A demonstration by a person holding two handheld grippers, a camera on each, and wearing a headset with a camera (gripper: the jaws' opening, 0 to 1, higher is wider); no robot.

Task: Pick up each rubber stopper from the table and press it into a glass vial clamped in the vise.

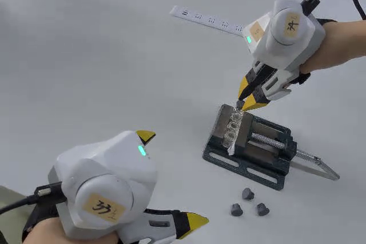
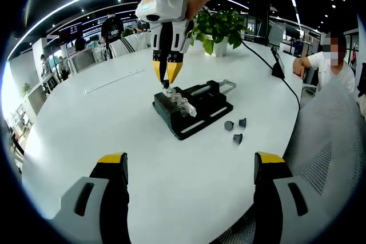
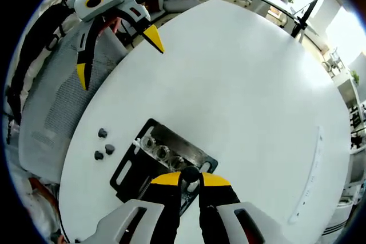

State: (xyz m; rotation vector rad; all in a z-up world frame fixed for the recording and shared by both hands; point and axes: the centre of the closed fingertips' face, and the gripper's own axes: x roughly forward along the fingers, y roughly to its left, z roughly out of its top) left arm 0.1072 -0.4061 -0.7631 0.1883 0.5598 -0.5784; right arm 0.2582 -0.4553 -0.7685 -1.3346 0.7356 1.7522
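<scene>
I see the vise (image 1: 251, 151) clamping a row of clear glass vials (image 1: 233, 125). My right gripper (image 1: 242, 104) jaws pinch a dark stopper (image 3: 190, 174) over the end vial. Three stubby grey stoppers (image 1: 247, 194) lie on the table (image 1: 114, 55) beside the vise. My left gripper (image 2: 190, 161) jaws are spread, empty.

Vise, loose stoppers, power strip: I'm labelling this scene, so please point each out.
vise (image 1: 280, 155), head view, on its dark body at the screw end.
loose stopper (image 1: 247, 194), head view, top of the one nearest the vise.
power strip (image 1: 209, 20), head view, middle of its white body.
</scene>
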